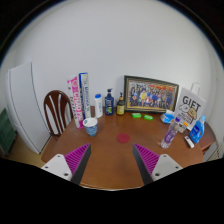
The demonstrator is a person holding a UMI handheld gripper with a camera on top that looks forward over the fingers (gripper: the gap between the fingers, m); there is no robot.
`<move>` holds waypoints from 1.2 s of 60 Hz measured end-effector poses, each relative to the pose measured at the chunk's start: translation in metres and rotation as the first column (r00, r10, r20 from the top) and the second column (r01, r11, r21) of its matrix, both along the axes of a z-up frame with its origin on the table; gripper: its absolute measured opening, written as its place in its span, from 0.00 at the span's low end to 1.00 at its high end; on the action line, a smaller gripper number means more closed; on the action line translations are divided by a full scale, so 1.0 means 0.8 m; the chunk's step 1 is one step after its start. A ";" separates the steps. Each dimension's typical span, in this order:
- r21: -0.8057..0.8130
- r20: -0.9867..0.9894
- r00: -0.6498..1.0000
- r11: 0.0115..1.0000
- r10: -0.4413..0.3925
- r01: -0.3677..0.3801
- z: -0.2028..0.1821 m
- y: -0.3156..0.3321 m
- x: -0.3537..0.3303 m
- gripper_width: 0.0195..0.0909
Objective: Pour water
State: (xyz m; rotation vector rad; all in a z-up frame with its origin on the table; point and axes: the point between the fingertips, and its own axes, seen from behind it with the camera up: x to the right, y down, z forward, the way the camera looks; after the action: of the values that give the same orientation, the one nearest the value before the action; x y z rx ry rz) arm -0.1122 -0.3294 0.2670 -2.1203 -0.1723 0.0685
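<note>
Framing the near edge of the wooden table (110, 160), the gripper (110, 160) holds its two pink-padded fingers (76, 160) wide apart with nothing between them. Beyond the fingers, to the right, a clear plastic water bottle (170, 131) stands upright on the table, near a blue item too small to identify. Ahead to the left stands a blue-and-white cup (90, 126). Farther back, several bottles (109, 102) and a framed picture (150, 95) line the white wall, with a chair (57, 108) at the left.

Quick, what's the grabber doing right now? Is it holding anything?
Gripper: jaws open, holding nothing. It hangs above the wooden table, with the cup and the water bottle farther ahead.
</note>
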 end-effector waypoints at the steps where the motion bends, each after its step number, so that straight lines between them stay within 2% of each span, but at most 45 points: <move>1: -0.001 0.001 1.000 1.000 -0.012 0.012 0.000 0.000 0.004 0.93; 15: 0.015 0.009 0.990 0.990 -0.141 0.141 -0.030 0.021 0.124 0.93; 31: 0.052 0.018 0.967 0.966 -0.254 0.253 -0.113 0.097 0.294 0.93; 44: 0.114 -0.021 0.962 0.955 -0.272 0.272 -0.176 0.212 0.395 0.93; 55: 0.154 -0.056 0.975 0.963 -0.214 0.220 -0.222 0.303 0.426 0.89; 59: 0.161 -0.058 0.979 0.966 -0.197 0.204 -0.237 0.326 0.428 0.80; 62: 0.173 -0.061 0.982 0.967 -0.177 0.185 -0.242 0.336 0.425 0.66; 66: 0.207 -0.039 0.986 0.964 -0.161 0.166 -0.240 0.344 0.425 0.43; 72: 0.232 -0.033 0.987 0.960 -0.154 0.158 -0.237 0.346 0.423 0.37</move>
State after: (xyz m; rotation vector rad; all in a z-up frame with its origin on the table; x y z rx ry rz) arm 0.2261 -0.0525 0.0770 -1.8904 -0.0025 -0.0284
